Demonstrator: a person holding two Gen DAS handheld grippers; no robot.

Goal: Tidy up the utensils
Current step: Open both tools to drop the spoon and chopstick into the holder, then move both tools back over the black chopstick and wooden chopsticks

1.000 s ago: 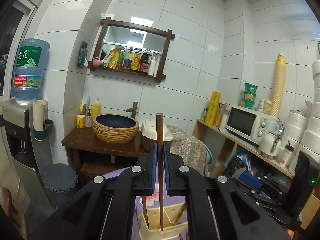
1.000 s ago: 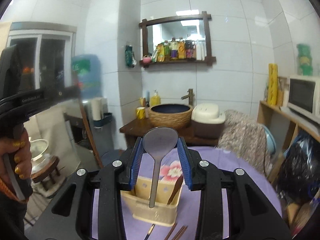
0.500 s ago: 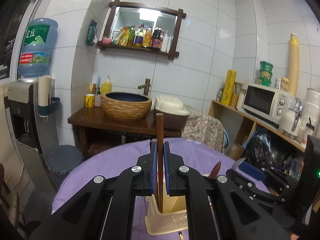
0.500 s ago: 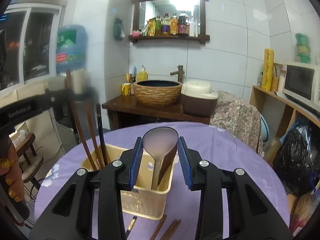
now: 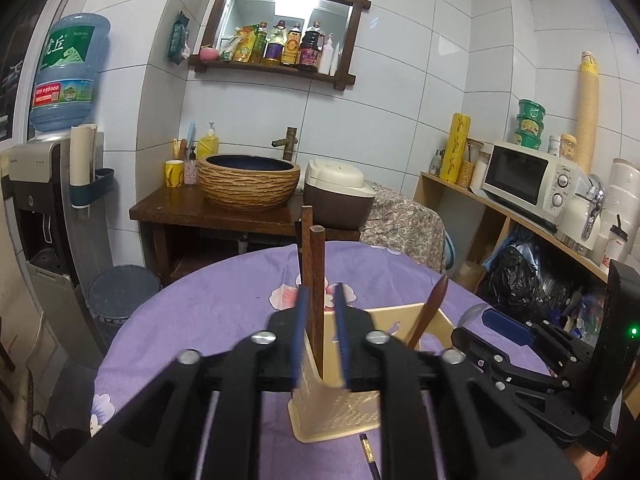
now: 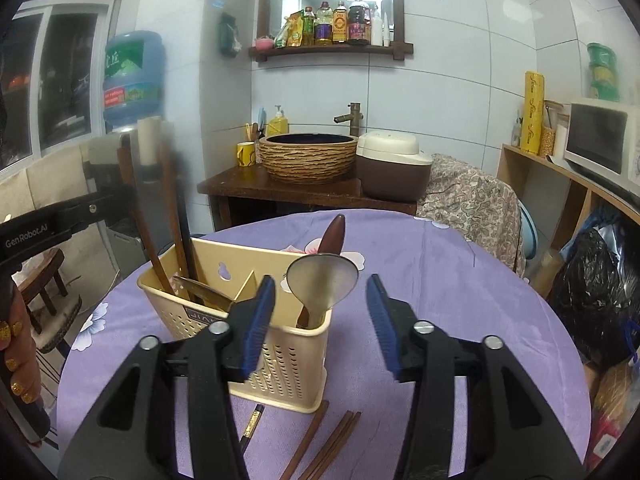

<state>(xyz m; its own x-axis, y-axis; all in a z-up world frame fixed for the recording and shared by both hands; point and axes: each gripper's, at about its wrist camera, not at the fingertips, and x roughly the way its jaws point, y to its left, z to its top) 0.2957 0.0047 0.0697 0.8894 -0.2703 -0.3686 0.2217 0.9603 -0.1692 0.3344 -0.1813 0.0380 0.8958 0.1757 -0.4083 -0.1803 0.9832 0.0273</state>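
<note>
A beige perforated utensil holder (image 6: 280, 354) (image 5: 340, 412) stands on the purple table. Brown chopsticks (image 5: 316, 280) (image 6: 168, 216) stand in its left compartment. My left gripper (image 5: 320, 332) is open, its blue pads either side of a chopstick without touching. A metal spoon (image 6: 322, 280) and a dark wooden utensil (image 6: 334, 234) (image 5: 430, 308) stand in the right compartment. My right gripper (image 6: 322, 320) is open just in front of the spoon. It also shows at the right of the left wrist view (image 5: 508, 328).
Loose brown chopsticks (image 6: 324, 440) and a black chopstick (image 6: 250, 426) (image 5: 370, 456) lie on the floral purple tablecloth (image 6: 440, 280) in front of the holder. Behind the table are a wooden stand with a basin (image 6: 308, 156) and a rice cooker (image 6: 392, 168).
My left gripper lowered the chopstick into the holder and opened off it. My right gripper opened and released the spoon, which now stands in the right compartment.
</note>
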